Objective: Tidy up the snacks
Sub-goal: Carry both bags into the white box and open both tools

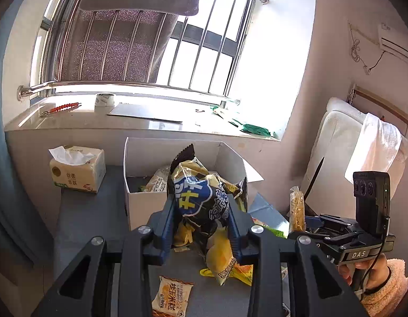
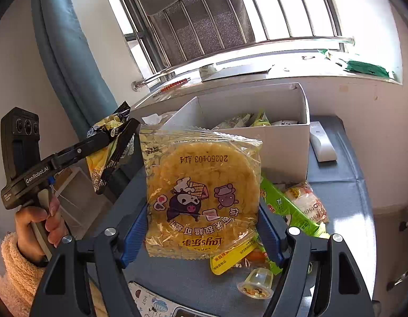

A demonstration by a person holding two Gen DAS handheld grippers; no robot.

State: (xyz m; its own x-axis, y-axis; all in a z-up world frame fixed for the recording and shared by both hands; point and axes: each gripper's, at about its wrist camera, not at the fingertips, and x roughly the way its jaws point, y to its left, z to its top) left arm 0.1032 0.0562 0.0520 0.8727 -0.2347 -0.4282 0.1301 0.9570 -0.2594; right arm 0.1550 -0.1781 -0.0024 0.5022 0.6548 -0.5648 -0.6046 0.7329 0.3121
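Left gripper (image 1: 202, 211): was clamped on a black-and-yellow chip bag (image 1: 201, 198), held up off the counter (image 1: 90, 216) just short of the white box (image 1: 156, 155).
Right gripper (image 2: 202, 208): was closed on a clear packet of a round yellow cake (image 2: 204, 192), lifted above the loose snacks (image 2: 296, 208).
Step in hand: both snacks looked to be mid-carry toward the box.
Next move: probably calls for bringing each over the open top and letting go.
Chip bag axis: long axis roughly upright, crimped end pointing up toward the box.
Cake packet: flat face toward the camera, print upside down, so its top edge pointed down.
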